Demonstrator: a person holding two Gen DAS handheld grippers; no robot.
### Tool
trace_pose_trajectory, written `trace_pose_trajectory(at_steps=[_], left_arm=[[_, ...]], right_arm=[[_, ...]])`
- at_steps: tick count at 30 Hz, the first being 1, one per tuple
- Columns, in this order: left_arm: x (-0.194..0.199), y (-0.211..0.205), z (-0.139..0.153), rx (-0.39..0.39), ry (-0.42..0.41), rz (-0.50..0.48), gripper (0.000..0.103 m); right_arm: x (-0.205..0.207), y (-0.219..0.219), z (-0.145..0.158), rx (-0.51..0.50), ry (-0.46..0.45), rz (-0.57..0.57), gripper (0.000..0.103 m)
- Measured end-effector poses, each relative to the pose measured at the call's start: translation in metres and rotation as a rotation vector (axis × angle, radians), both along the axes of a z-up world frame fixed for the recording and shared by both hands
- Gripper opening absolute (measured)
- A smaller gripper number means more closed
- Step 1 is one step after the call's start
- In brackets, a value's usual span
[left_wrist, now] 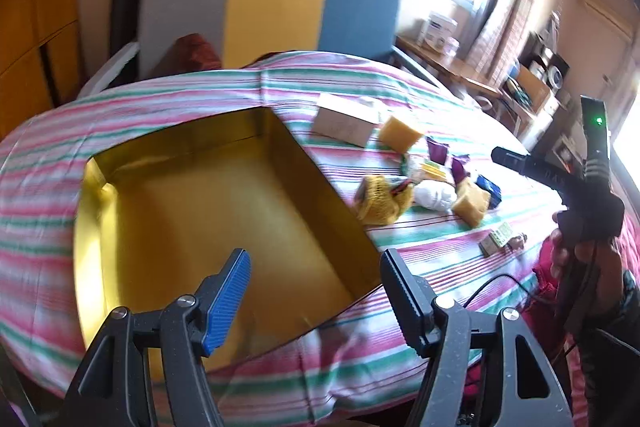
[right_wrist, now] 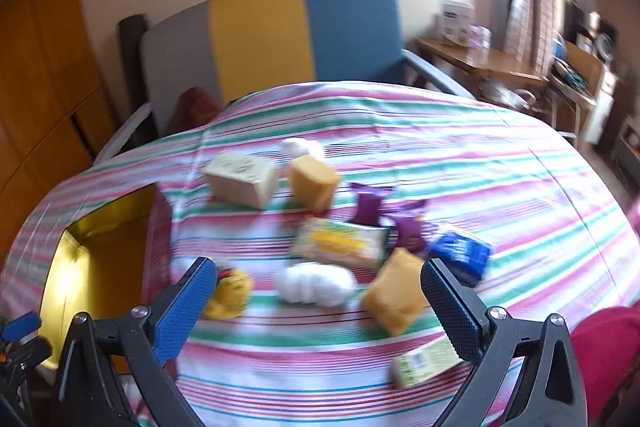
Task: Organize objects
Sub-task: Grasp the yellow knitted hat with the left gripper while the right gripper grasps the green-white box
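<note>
1. Two grippers are in play, and neither holds anything. Far left lies the gold-lined box (left_wrist: 224,227), empty, sunk into the striped bedcover (right_wrist: 440,155). The left gripper (left_wrist: 316,291) hangs over its near right corner, fingers apart with only air between them.

2. Just right of the box, on the far side, sits a cardboard carton (right_wrist: 242,183) with a yellow sponge (right_wrist: 314,185) beside it and a white wad behind.

3. The middle holds the main clutter: a yellow knitted toy (right_wrist: 228,291) near the box wall, a white cotton roll (right_wrist: 314,285), a yellow-green packet (right_wrist: 340,241) and purple wrappers (right_wrist: 400,223).

4. The right gripper (right_wrist: 318,311) hovers above this heap, its fingers spread as wide as they go. The cotton roll and a second sponge (right_wrist: 394,293) lie below the gap, untouched.

5. Further right are a blue packet (right_wrist: 460,253) and, nearest, a small green carton (right_wrist: 426,361), partly hidden by the right finger.

6. Likely trouble:
   - The pieces lie touching or close together, so closing on one could pinch or drag its neighbour.
   - Sponge and cotton are soft and may squash and slip out on the way to the box.
   - The cover is loose cloth on a soft bed, so a low approach might snag it and shift everything.
   - The left gripper sits over the box opening and could get in the way of a drop.
</note>
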State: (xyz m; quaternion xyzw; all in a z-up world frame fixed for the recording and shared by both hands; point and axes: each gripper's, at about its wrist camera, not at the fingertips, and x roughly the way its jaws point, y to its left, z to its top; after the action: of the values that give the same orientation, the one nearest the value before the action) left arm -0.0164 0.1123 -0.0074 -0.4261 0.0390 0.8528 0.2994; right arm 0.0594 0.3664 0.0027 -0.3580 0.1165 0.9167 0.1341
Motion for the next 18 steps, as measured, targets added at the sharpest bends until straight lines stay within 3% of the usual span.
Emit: trace_pose_trajectory(at_steps=[7,10,18], left_arm=[[-0.017,0.088,0.001,-0.072,0.004,-0.218,0.068],[-0.029,0.121,-0.014,-0.135,-0.017,-0.262,0.068],[-0.064,0.179,-0.065,-0.278,-0.086,-0.29,0.068]], right_arm=[[0.012,0.074,-0.017,-0.101,0.008,-0.107,0.103],[0.018,0.088,-0.019,-0.203,0.065,-0.119,0.103],[0.019,0.083,-0.015,-0.231,0.116,-0.086,0.103]])
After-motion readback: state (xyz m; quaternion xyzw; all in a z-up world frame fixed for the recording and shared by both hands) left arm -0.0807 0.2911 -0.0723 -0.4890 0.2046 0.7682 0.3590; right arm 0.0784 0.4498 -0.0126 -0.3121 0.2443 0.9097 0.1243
